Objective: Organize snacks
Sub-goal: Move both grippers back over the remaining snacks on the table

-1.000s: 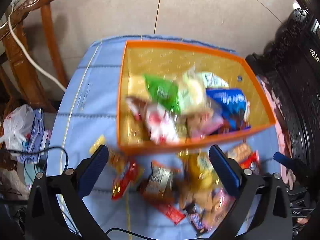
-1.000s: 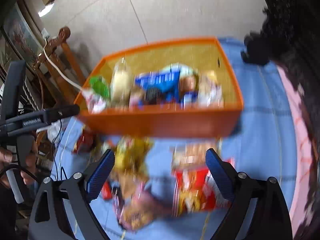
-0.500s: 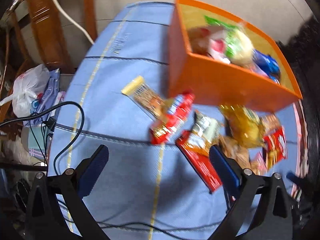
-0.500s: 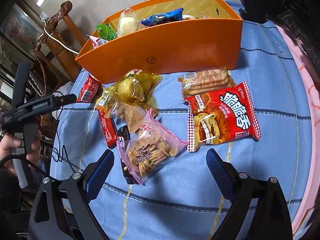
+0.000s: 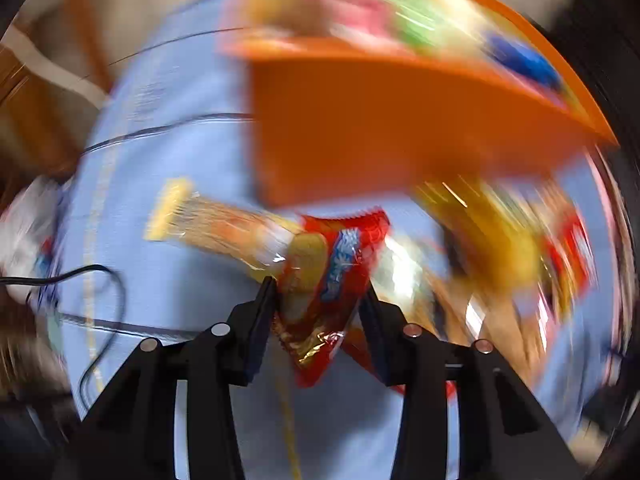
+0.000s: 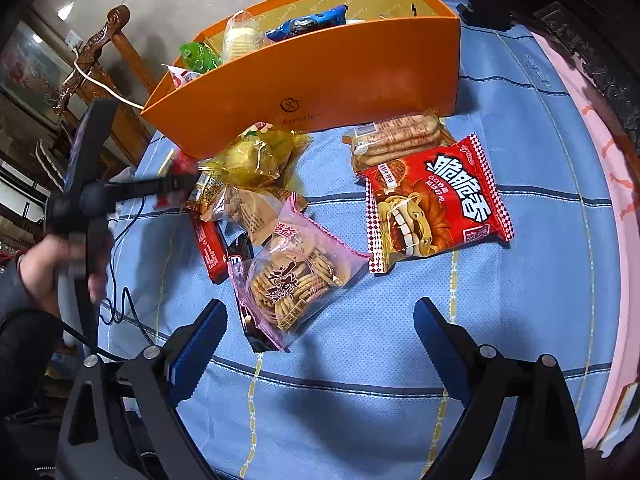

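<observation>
An orange box [image 5: 360,128] [image 6: 320,76] holding several snacks stands on a blue cloth. Loose snacks lie in front of it. My left gripper [image 5: 318,294] points down at a red snack packet [image 5: 336,276]. Its jaws are closing, and both pads touch the packet's sides. A long yellow packet [image 5: 216,220] lies just left of it. The right wrist view shows the left gripper [image 6: 180,186] at the red packet [image 6: 182,164], held by a hand [image 6: 60,256]. My right gripper [image 6: 318,308] hangs open and empty above a pink bag of cookies [image 6: 296,276].
A large red snack bag [image 6: 436,200], a biscuit pack [image 6: 396,140] and a yellow bag [image 6: 256,152] lie near the box. A black cable [image 6: 128,304] crosses the cloth's left side. A wooden chair [image 6: 100,52] stands left, dark carved furniture [image 6: 560,20] right.
My left gripper has dropped to the red packet, and its jaws have narrowed from wide open onto it. My right gripper pulled back from the box, then held still.
</observation>
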{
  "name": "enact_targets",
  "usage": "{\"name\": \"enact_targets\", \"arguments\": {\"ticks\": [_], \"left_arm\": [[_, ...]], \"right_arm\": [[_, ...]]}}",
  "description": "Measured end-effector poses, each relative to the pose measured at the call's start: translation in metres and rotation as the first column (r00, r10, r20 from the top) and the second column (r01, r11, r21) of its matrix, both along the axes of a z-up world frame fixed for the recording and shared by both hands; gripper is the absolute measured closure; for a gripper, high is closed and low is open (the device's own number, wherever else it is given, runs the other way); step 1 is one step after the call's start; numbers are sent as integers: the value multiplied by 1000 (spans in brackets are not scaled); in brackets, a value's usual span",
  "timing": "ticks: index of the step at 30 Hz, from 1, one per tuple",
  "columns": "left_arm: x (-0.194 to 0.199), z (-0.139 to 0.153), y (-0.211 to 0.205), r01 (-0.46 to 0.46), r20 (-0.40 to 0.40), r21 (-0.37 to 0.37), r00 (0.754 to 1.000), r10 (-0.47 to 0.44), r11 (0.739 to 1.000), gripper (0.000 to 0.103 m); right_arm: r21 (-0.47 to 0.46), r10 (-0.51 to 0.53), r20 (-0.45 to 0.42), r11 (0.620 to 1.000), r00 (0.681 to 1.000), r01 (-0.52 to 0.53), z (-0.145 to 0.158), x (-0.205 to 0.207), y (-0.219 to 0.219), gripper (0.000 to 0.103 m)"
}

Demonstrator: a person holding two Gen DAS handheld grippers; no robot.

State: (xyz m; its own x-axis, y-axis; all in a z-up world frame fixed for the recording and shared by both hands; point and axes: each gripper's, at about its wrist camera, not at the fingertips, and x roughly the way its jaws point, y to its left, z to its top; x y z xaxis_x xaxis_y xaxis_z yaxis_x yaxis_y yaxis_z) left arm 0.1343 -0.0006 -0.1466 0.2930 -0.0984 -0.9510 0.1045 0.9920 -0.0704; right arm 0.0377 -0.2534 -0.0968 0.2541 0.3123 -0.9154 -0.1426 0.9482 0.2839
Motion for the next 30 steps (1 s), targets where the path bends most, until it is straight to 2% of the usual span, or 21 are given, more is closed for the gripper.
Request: {"name": "enact_targets", "arguments": {"ticks": [2,4,6,8,9,11,13,17,20,23,28,30], "left_arm": [[-30,1,-27,176,-27,31,984,-175,984,49],[-66,3,-46,340,-48,40,940,-338,940,47],[-89,5,-48,381,-60,49,924,-378,923,45],[-92,11,-37,322,-44,63,947,-320,945,28],[-90,14,-31,287,-31,65,958,-286,956,25],[-77,25,-8,162,0,41,987,-163,986,24],[-60,34,13,52,13,-9,999,-52,999,24],[-30,37,40,-76,4,-61,997,77,995,24],[-19,33,35,-95,-11,-79,995,95,992,24],[-4,16,28,-109,-60,-82,993,105,991,24],[2,-1,10,-134,-117,-36,985,129,990,24],[3,-6,7,-147,-139,12,979,147,989,24]], "right_arm": [[1,-1,-4,1000,1000,1,-1,2,3,8],[6,5,-9,1000,1000,-4,-2,5,7,8],[8,13,-12,1000,1000,-13,-3,9,10,8],[13,22,-19,1000,1000,-22,-6,13,16,8],[13,27,-20,1000,999,-26,-6,15,18,8],[-8,46,-19,999,999,-46,-10,19,26,8],[-39,79,-12,996,997,-79,-12,22,35,8],[-90,92,3,992,996,-92,-19,32,43,8],[-120,70,-74,990,995,-79,-35,41,48,8],[-147,73,-80,986,994,-84,-46,43,54,7],[-186,74,-101,978,992,-92,-60,44,58,8],[-185,88,-105,977,991,-106,-64,42,58,18]]}}
